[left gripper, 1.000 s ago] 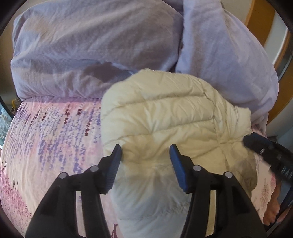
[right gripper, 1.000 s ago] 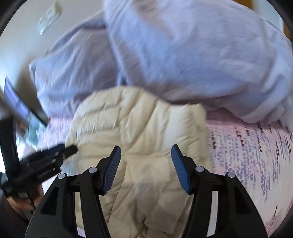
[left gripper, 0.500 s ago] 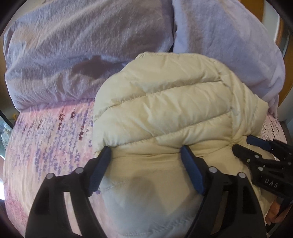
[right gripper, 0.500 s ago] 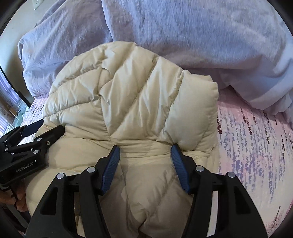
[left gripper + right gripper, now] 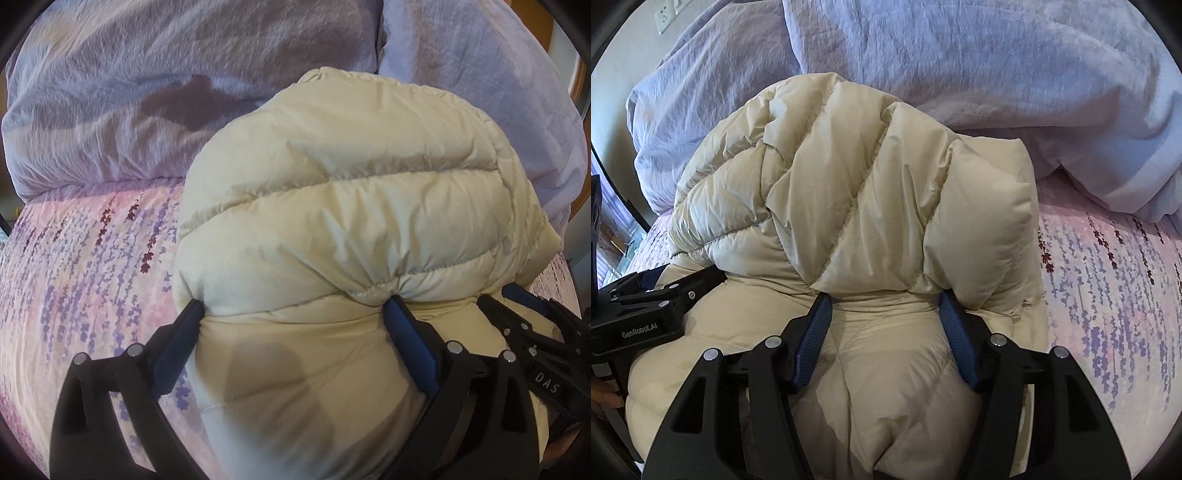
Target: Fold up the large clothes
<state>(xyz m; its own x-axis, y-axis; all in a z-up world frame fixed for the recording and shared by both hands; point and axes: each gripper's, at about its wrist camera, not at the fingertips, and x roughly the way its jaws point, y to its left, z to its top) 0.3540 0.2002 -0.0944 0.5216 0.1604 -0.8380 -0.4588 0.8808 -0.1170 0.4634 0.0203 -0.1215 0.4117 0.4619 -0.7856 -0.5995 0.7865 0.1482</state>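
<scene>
Nearest me, my left gripper (image 5: 293,312) and right gripper (image 5: 884,301) both stand wide open, gripping nothing, their blue pads (image 5: 408,339) tucked against the crease where the jacket (image 5: 343,229) doubles over itself. The jacket lies on the bed, between me and the duvet. I judge the fold is being pressed flat; to do it well I should push evenly with both tools along that crease, slowly, so trapped air escapes and the upper layer does not spring back. The jacket is cream, quilted in puffy channels, smooth and slippery-looking. Either side of the jacket the sheet (image 5: 88,258) is pink with purple flower sprigs. Beyond the jacket a crinkled lavender duvet (image 5: 960,55) heaps up.
</scene>
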